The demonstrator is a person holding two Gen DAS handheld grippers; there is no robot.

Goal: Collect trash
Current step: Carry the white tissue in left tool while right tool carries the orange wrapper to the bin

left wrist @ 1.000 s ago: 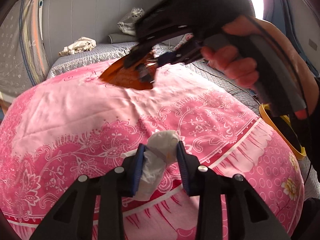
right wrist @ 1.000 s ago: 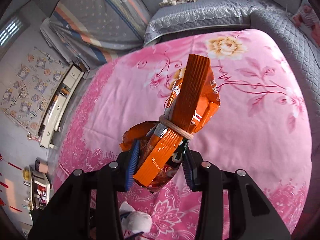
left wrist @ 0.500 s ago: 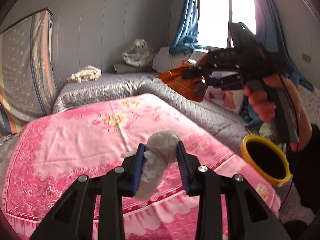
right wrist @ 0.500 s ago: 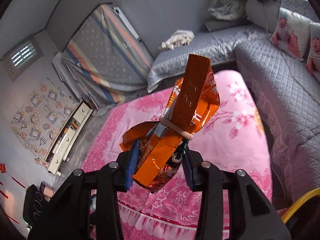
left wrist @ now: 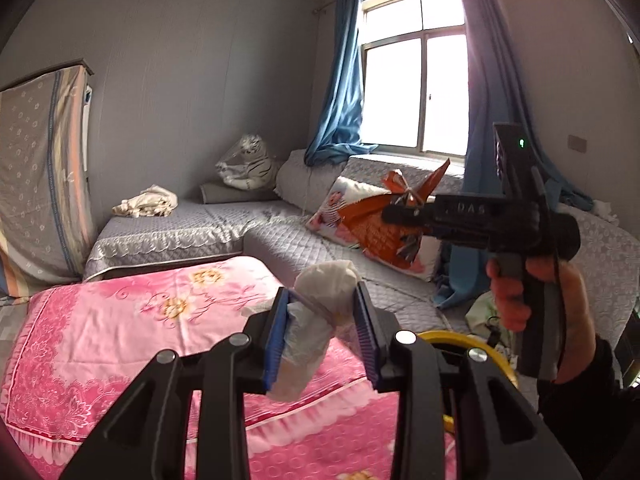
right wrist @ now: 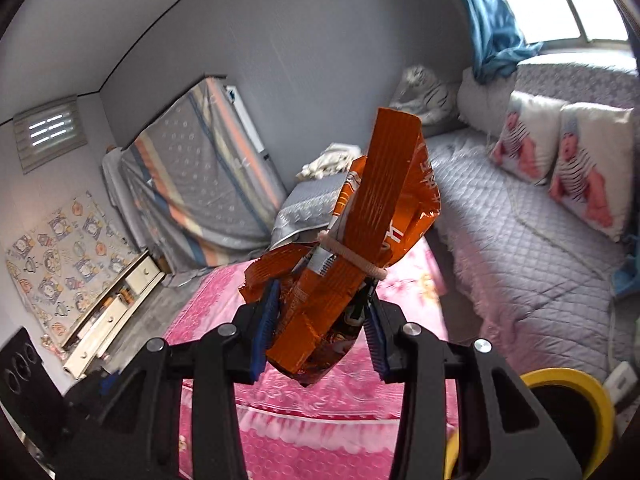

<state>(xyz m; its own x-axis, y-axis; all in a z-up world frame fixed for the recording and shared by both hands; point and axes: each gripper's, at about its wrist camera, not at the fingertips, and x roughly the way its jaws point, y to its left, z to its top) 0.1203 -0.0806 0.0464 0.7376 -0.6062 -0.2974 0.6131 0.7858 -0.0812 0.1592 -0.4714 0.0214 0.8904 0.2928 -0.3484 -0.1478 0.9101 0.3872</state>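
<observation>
Both pickups look done: the left gripper (left wrist: 323, 334) pinches a crumpled white tissue wad (left wrist: 316, 320), the right gripper (right wrist: 320, 330) clamps a crinkled orange foil snack bag (right wrist: 360, 240), and only dropping both into the yellow-rimmed black bin (right wrist: 580, 396) remains.

"DAS" on the right gripper (left wrist: 464, 216) body.

Counted: one orange snack bag (right wrist: 360, 240), one white tissue wad (left wrist: 320, 312), one yellow bin (right wrist: 576, 404), two baby-print pillows (right wrist: 524, 140).

Blown-out window (left wrist: 416, 92) daylight, fisheye-warped dark edges, slight blur
</observation>
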